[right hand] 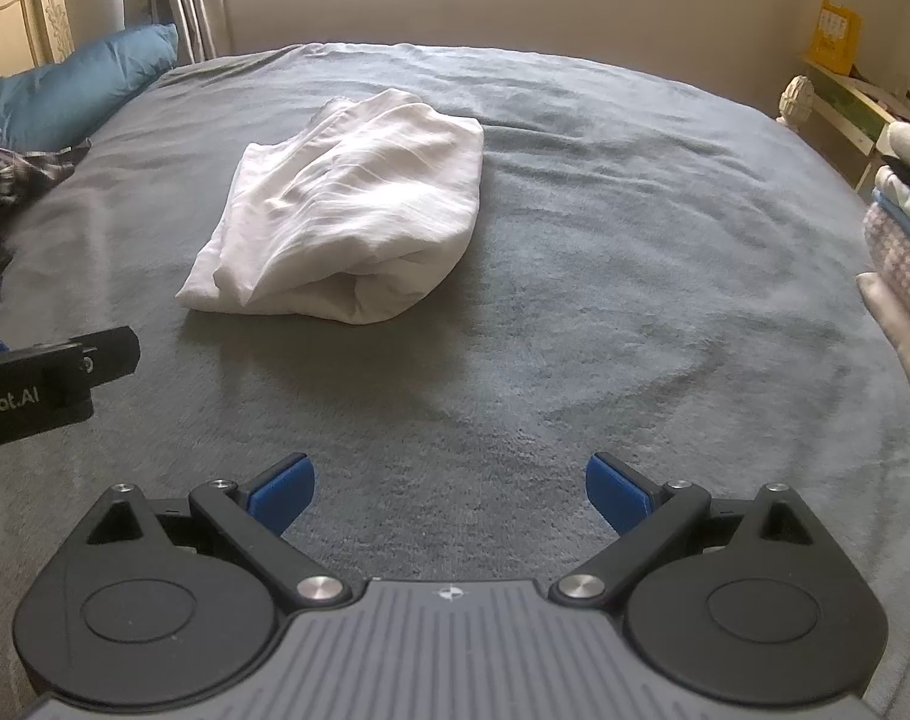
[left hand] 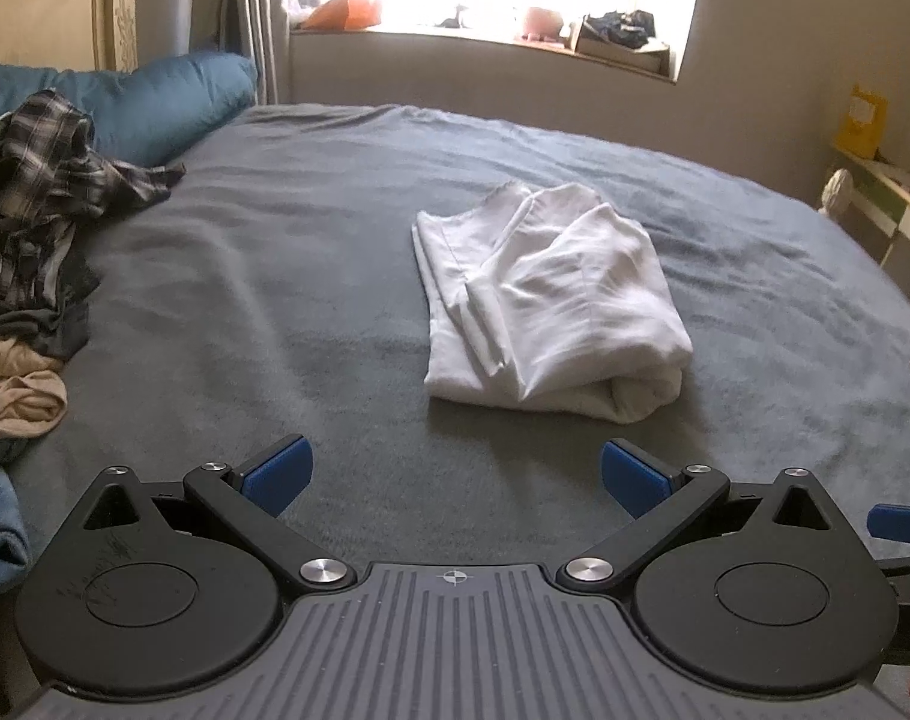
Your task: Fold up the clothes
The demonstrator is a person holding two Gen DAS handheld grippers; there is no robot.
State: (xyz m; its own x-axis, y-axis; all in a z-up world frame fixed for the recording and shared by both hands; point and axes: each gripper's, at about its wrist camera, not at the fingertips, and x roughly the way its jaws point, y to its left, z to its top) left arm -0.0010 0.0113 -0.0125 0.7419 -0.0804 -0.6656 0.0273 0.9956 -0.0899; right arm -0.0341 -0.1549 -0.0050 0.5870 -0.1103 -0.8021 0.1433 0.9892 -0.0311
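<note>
With white garment already folded into a loose bundle mid-bed, looks parked there to clear room for the next piece — judgement only. Left gripper and right gripper both spread wide, holding nothing, hovering over bare grey blanket. Bundle ahead of both fingertip pairs, well apart — right of centre for left, left of centre for right. Unfolded pile at far left; folded stack at right edge.

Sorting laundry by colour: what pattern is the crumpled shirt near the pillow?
Black, grey and white plaid crumpled shirt, clearest in the left wrist view.
</note>
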